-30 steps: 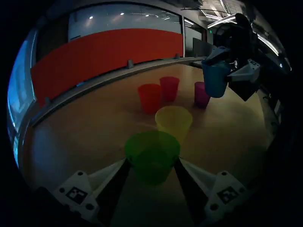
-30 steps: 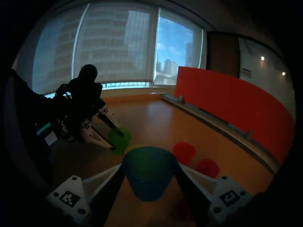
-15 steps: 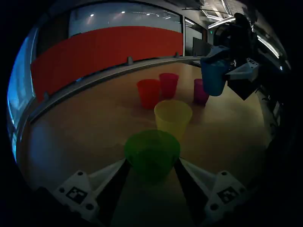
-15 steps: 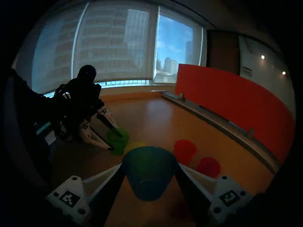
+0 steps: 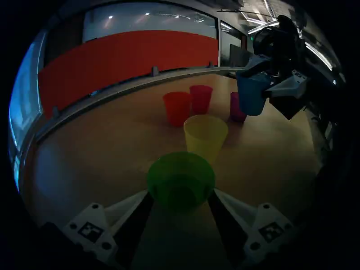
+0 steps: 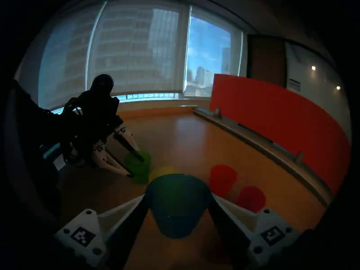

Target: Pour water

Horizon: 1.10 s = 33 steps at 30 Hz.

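The left gripper is closed to the width of a green cup, one finger pressed against each side of it. The cup hangs just on the near side of the yellow cup, which stands upright on the wooden table. Compared with a second ago, the green cup's mouth is tipped a little more toward the camera, so more of its inside shows. The yellow cup also sits slightly higher and closer behind it.

The right gripper clamps a blue cup the same way, with a finger on either side. In the left gripper view this cup is held in the air beyond the yellow cup and to its right. It has drifted slightly leftward, toward the yellow cup, over the last second. The light is too dim to tell whether either held cup contains water.

Behind the yellow cup stand a red cup and a pink cup, close together. A purple cup stands behind it to the right, partly covered by the blue cup. A long red panel runs along the table's far edge beyond all of them. In the right gripper view the green cup has moved a touch to the left, uncovering more of the yellow cup beside it.
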Motion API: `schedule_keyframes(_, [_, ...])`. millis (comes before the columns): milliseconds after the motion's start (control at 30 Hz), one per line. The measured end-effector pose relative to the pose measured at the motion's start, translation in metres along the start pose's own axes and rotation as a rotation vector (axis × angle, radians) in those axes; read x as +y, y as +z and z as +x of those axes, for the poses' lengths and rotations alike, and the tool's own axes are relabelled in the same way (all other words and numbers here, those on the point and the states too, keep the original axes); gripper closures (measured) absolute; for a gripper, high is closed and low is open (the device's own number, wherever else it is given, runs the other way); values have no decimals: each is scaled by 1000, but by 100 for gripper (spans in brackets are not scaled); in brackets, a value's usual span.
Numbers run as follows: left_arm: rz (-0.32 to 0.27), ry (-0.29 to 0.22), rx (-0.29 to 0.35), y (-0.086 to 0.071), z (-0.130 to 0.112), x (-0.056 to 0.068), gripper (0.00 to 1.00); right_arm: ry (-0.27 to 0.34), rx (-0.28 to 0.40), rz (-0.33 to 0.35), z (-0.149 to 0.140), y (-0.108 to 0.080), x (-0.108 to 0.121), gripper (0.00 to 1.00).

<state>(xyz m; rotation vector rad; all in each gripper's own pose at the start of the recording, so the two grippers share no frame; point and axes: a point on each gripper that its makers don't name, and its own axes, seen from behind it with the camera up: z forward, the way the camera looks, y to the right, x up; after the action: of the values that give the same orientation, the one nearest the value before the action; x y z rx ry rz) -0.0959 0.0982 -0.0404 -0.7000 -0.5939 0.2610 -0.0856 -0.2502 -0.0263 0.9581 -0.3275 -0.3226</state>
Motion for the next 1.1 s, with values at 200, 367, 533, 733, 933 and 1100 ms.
schedule_keyframes(200, [30,42,-16,1,-3,-2,15,0,-7,-3,-4,3,-1,8])
schedule_keyframes(367, [36,52,-39,1,-8,-1,13,-1,-17,-2,-10,8,-3,8])
schedule_keyframes(533, [36,42,-55,-3,-13,-1,12,-3,-32,-2,-21,14,-5,8])
schedule_keyframes(733, [49,37,-62,-11,-19,-4,10,13,-55,2,-37,24,-8,8])
schedule_keyframes(933, [62,25,-54,-21,-22,-6,8,31,-76,12,-51,33,-10,8])
schedule_keyframes(1100, [79,8,-43,-28,-24,-11,7,26,-98,13,-62,38,-12,8])
